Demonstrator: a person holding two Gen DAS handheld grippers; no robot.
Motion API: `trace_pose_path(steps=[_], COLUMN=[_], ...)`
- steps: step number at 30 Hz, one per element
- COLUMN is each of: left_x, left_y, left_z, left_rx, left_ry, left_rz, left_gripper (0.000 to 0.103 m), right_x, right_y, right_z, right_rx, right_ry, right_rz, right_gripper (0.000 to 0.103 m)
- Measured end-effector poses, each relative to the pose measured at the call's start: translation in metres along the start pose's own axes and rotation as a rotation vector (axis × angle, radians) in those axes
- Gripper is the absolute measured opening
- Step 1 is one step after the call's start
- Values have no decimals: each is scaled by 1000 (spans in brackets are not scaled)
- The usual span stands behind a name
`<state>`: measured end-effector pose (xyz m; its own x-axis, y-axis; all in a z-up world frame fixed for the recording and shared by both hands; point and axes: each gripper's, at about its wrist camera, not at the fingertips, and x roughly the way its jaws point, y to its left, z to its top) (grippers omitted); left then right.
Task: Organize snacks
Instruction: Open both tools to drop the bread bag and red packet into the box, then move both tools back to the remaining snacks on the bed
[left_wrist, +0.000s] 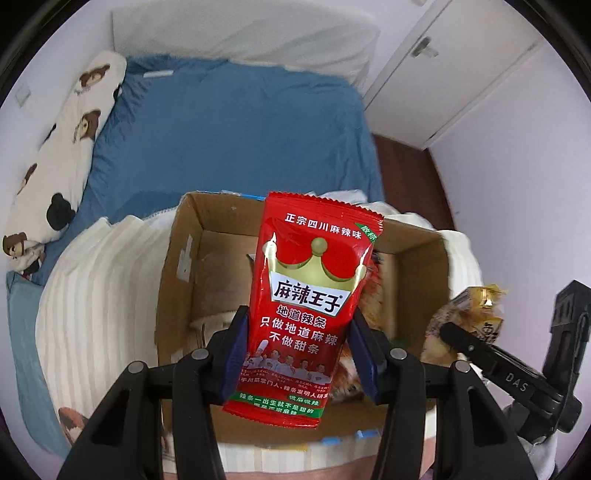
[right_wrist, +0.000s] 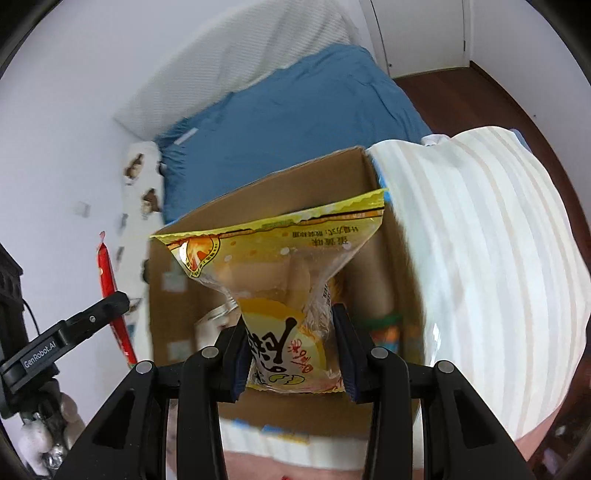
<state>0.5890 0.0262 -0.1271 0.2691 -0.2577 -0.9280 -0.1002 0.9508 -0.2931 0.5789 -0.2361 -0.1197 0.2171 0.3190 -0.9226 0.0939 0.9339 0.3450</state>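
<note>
My left gripper (left_wrist: 297, 332) is shut on a red spicy-strip snack packet (left_wrist: 310, 295) and holds it upright above an open cardboard box (left_wrist: 177, 258). My right gripper (right_wrist: 290, 334) is shut on a yellow and clear snack bag (right_wrist: 280, 269), held above the same box (right_wrist: 166, 306). The yellow bag (left_wrist: 465, 317) and right gripper also show at the right of the left wrist view. The red packet (right_wrist: 105, 273) shows edge-on at the left of the right wrist view. Other snack packs lie inside the box (left_wrist: 373, 291).
The box rests on a cream striped quilt (right_wrist: 480, 258) on a bed with a blue sheet (left_wrist: 229, 140). A bear-print pillow (left_wrist: 66, 158) lies along the left wall. White cupboard doors (left_wrist: 461, 66) and a dark wood floor (right_wrist: 498, 99) are at the right.
</note>
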Motion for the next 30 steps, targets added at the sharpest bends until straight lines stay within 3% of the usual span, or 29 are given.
trace_pose_path(steps=[6, 7, 8, 10, 12, 13, 22, 30], left_x=[63, 73, 86, 96, 104, 106, 91, 47], left_y=[8, 11, 14, 19, 24, 25, 21, 1], left_z=[30, 32, 34, 37, 38, 38, 34, 5], left_rx=[-20, -24, -31, -37, -45, -50, -30, 65], left_ry=[123, 155, 193, 195, 197, 201, 183, 76], left_rz=[89, 97, 117, 119, 123, 113, 86, 94], left_gripper=[51, 54, 64, 71, 85, 86, 86, 86], right_x=[60, 68, 75, 83, 89, 89, 89, 69], right_y=[-3, -2, -1, 0, 3, 5, 17, 32], right_z=[47, 50, 54, 51, 50, 50, 44, 12], right_rx=[-22, -39, -49, -43, -52, -59, -87, -140], right_ry=[104, 115, 124, 123, 120, 118, 108, 52], right_rz=[-165, -203, -240, -211, -231, -232, -246, -219], right_gripper=[45, 57, 80, 89, 89, 89, 94, 95])
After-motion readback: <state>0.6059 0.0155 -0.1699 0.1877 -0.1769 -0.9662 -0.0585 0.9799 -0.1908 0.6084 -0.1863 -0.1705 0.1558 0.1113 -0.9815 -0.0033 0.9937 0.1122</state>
